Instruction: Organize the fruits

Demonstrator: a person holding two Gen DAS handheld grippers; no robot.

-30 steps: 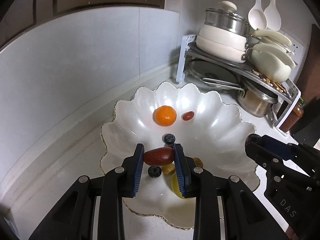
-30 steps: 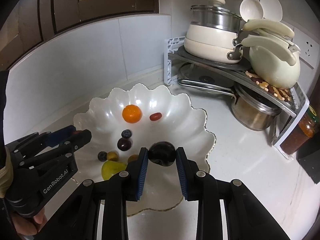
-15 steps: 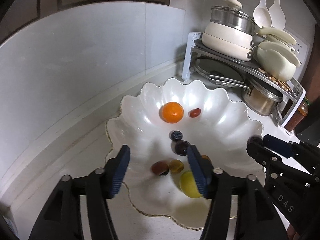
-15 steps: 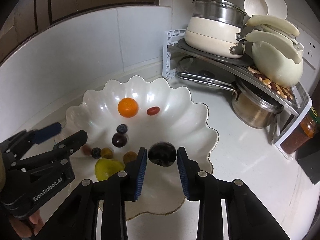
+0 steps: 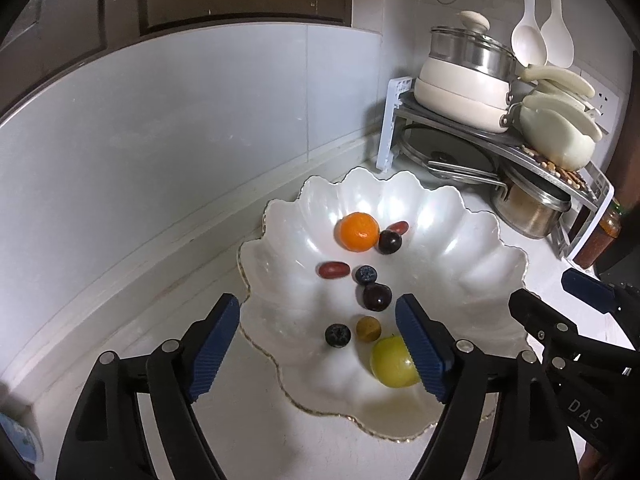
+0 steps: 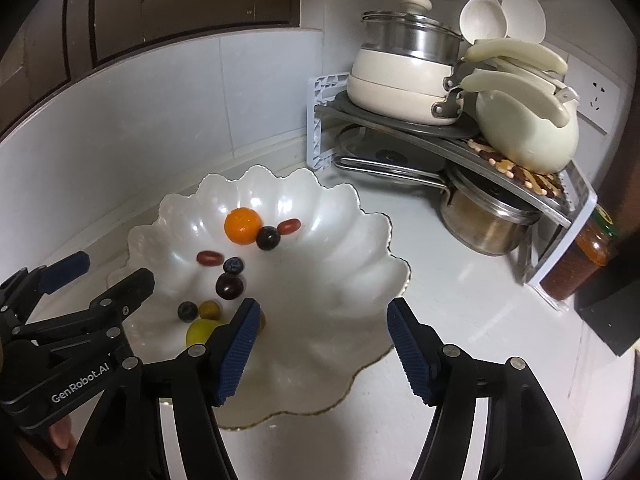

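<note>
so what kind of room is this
Most likely a home kitchen counter: a metal corner rack stacked with cream pots and pans, white ladles hanging on the tiled wall, and a scalloped white fruit bowl.

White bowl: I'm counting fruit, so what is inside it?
The white bowl holds an orange, red dates, dark plums, blueberries and a green fruit, partly hidden by a finger.

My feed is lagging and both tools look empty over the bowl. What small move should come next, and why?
Probably draw both grippers back from the white scalloped bowl. The left gripper and right gripper are both open and hold nothing, and every fruit in view, from the orange to the yellow-green fruit, already lies in the bowl. I see no loose fruit on the counter.
</note>
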